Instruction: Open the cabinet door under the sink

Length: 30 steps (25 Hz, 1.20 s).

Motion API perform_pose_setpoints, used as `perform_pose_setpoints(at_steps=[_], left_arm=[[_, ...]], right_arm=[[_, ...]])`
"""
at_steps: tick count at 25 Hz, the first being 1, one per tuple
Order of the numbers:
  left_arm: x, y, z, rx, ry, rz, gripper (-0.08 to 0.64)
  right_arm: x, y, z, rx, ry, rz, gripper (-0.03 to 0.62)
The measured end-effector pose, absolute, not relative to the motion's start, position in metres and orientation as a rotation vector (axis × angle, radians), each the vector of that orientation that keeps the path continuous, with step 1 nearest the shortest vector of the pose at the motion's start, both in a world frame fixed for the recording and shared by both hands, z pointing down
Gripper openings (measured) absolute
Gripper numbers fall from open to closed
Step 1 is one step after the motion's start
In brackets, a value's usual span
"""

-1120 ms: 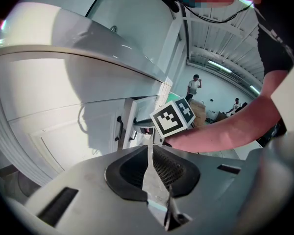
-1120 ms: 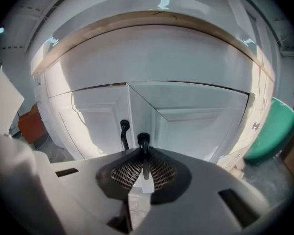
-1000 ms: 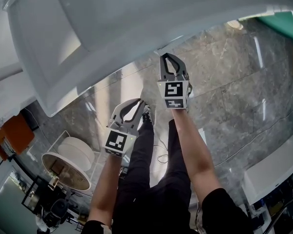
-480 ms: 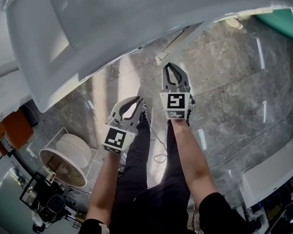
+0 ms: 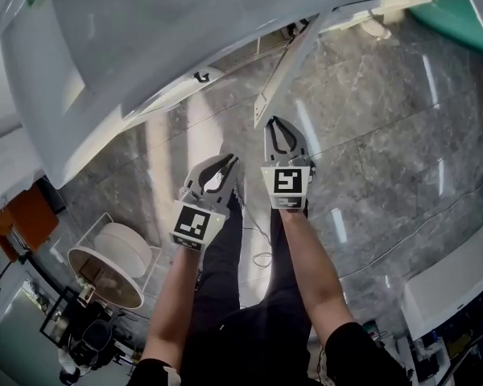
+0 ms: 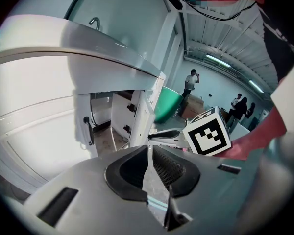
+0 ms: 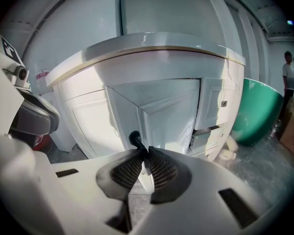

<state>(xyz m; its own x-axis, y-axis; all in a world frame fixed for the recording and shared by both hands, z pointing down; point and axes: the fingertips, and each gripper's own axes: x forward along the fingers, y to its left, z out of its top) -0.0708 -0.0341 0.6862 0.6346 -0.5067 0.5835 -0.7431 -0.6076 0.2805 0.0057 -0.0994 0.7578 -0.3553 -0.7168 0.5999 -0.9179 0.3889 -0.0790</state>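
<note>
The white sink cabinet [image 5: 145, 63] fills the top of the head view. One door [image 5: 286, 63] stands swung out, edge toward me. My right gripper [image 5: 280, 125] is at that door's free edge. In the right gripper view the right gripper [image 7: 143, 153] is shut on the door's black handle [image 7: 135, 140]. My left gripper [image 5: 228, 162] hangs lower left of it, shut on nothing. From the left gripper [image 6: 149, 148] I see the open door [image 6: 143, 115], the cabinet's inside, and the neighbouring shut door's black handle [image 6: 87, 131].
A green tub [image 5: 460, 29] stands right of the cabinet on the grey marble floor [image 5: 386, 159]. A white round spool in a wire rack [image 5: 117, 264] is at lower left, a white box [image 5: 451, 280] at lower right. People [image 6: 190, 82] stand far off.
The door has swung farther out as my right gripper drew back toward me on the handle. The gap behind the door widened and a neighbouring handle came into sight. The left gripper barely moved.
</note>
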Motion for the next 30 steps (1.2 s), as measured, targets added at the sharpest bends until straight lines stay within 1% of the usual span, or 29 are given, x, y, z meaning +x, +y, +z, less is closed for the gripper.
perform_pose_setpoints(at_steps=[6,11,20,30], left_arm=[[-0.039,-0.031,0.686,2.371,-0.931,0.641,0.038],[-0.014,-0.03,0.688,2.39,-0.89,0.65,0.038],[0.043,-0.032,0.677,2.42,-0.845,0.607,0.038],[0.09,-0.045,0.674,2.44,-0.802,0.626,0.038]], right_arm=[[0.036,-0.086,0.759,1.37,-2.187,0.559,0.092],[0.082,-0.076,0.762,1.439,-2.132,0.583,0.087],[0.178,-0.085,0.765,1.272,-2.15,0.476,0.083],[0.236,-0.111,0.769,1.116,-2.209,0.443,0.077]])
